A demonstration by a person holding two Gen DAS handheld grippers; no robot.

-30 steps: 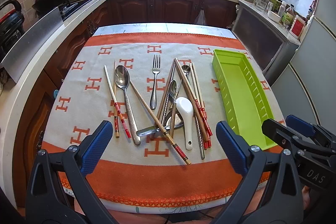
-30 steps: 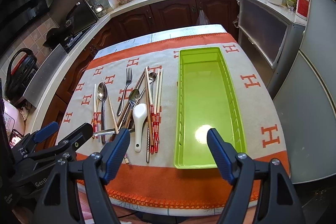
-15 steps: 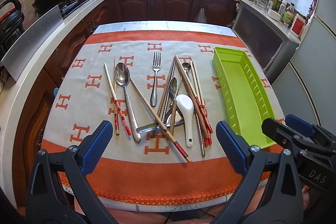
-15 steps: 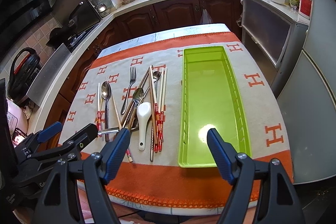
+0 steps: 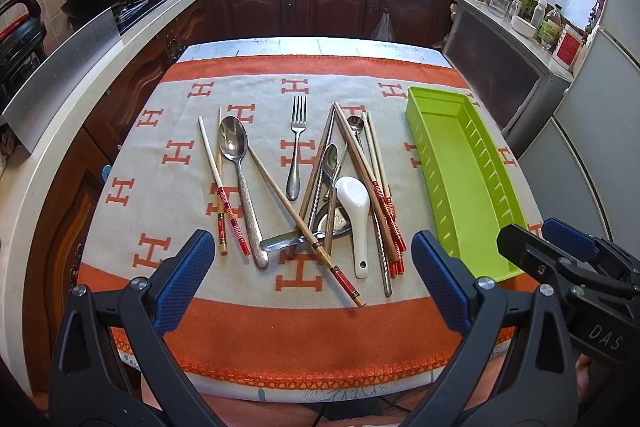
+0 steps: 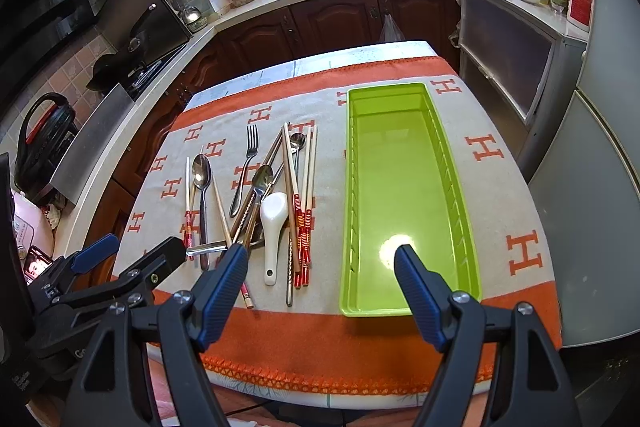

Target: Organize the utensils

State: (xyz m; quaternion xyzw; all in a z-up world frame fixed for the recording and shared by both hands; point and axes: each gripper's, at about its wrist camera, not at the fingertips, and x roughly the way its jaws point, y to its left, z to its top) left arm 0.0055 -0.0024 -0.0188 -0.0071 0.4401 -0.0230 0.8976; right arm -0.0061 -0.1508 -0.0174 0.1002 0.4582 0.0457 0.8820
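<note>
Kitchen table under an orange-bordered cloth: loose utensils lie tangled left of the empty green tray. Thin, stiff, probably slippery; best pinched mid-handle. Left hand-held gripper and right hand-held gripper hover near, jaws apart.

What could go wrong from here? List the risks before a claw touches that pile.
1. The white spoon lies in a crossed heap with the chopsticks and metal spoons; lifting one piece may drag or flick its neighbours.
2. One long chopstick lies across the heap with its tip near the cloth's front edge, so a nudge could send it off the table.
3. The green tray is empty and probably light; a utensil dropped hard could shift it.
</note>
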